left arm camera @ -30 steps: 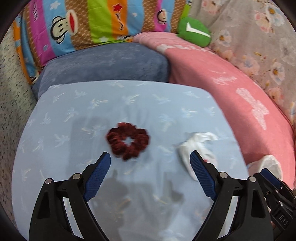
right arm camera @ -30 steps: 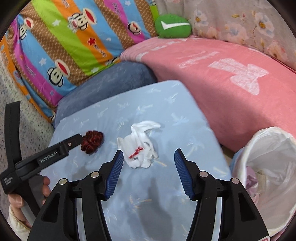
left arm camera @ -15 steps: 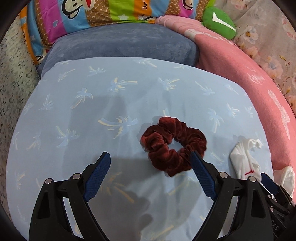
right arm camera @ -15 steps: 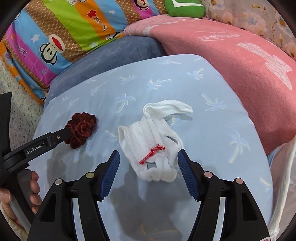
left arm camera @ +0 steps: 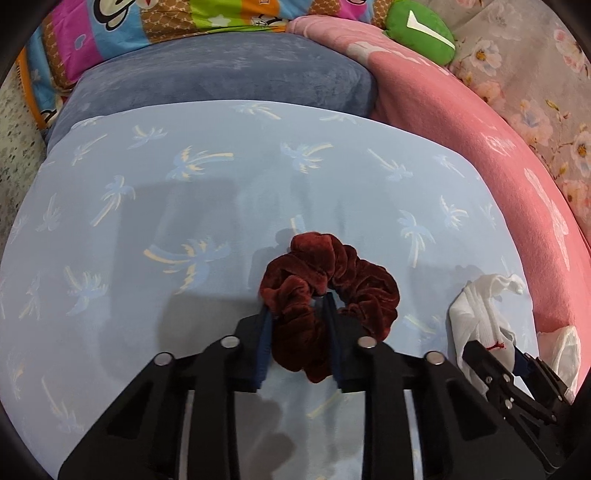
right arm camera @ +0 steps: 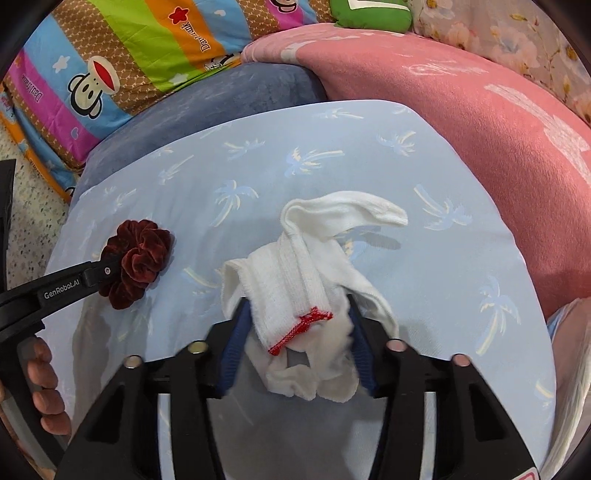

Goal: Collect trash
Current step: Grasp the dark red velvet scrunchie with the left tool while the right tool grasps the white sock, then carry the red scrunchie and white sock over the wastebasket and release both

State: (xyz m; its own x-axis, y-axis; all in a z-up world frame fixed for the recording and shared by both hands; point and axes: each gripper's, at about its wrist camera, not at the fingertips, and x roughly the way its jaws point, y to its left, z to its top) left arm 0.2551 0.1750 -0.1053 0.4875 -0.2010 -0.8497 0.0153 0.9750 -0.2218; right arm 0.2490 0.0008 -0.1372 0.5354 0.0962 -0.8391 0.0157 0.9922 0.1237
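A dark red velvet scrunchie (left arm camera: pixel 332 291) lies on the light blue palm-print cushion (left arm camera: pixel 184 221). My left gripper (left arm camera: pixel 297 310) is shut on its near loop. It also shows in the right wrist view (right arm camera: pixel 138 258), with the left gripper's finger on it. A crumpled white sock with red stitching (right arm camera: pixel 314 288) lies to the right on the same cushion (right arm camera: pixel 461 277). My right gripper (right arm camera: pixel 295 314) is shut on the sock's near part. The sock (left arm camera: pixel 480 310) and the right gripper's tip show at the lower right of the left wrist view.
A dark blue pillow (left arm camera: pixel 221 74) lies behind the cushion, a pink blanket (right arm camera: pixel 461 103) to the right, a striped monkey-print quilt (right arm camera: pixel 129 55) and a green plush (left arm camera: pixel 421 29) at the back. A white plastic bag's edge (right arm camera: pixel 569 369) shows at the right.
Both grippers have moved forward and down and closed: the left one on the scrunchie, the right one on the sock. Both were open half a second ago.
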